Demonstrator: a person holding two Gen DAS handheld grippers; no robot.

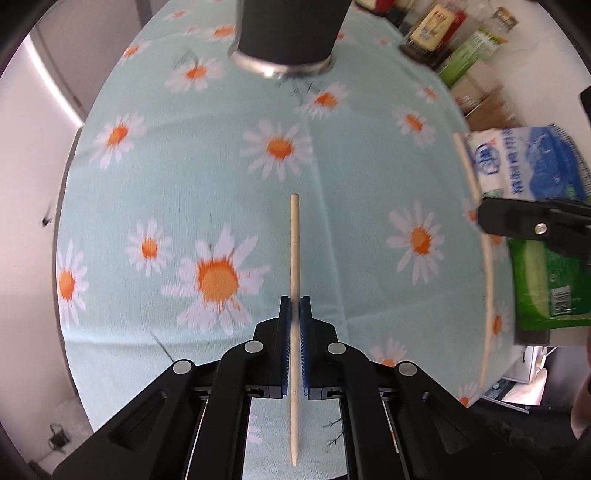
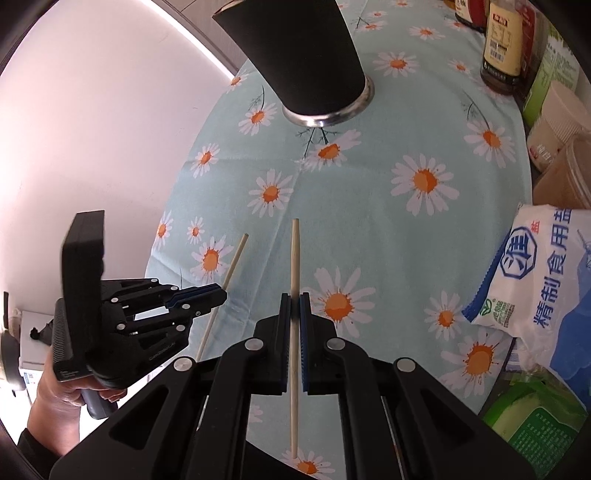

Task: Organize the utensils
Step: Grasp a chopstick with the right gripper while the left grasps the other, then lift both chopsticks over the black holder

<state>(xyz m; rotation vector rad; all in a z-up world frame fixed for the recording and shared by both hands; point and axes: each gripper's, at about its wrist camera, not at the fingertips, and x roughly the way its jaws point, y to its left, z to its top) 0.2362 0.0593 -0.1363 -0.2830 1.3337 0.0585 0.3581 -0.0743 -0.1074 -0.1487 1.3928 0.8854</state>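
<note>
My left gripper (image 1: 294,308) is shut on a pale wooden chopstick (image 1: 294,243), held above the daisy tablecloth (image 1: 184,177). My right gripper (image 2: 294,304) is shut on a second chopstick (image 2: 295,258), also above the cloth. A black utensil cup with a steel base (image 1: 288,33) stands at the far side of the table, ahead of both grippers; it also shows in the right wrist view (image 2: 306,55). In the right wrist view the left gripper (image 2: 218,293) with its chopstick (image 2: 236,258) shows at left. In the left wrist view the right gripper (image 1: 484,218) and its chopstick (image 1: 489,280) show at right.
Sauce bottles (image 2: 504,40), jars and tubs (image 2: 554,122) line the right edge. A white and blue salt bag (image 2: 546,280) and a green packet (image 2: 535,424) lie at right. A white wall (image 2: 92,129) is at left.
</note>
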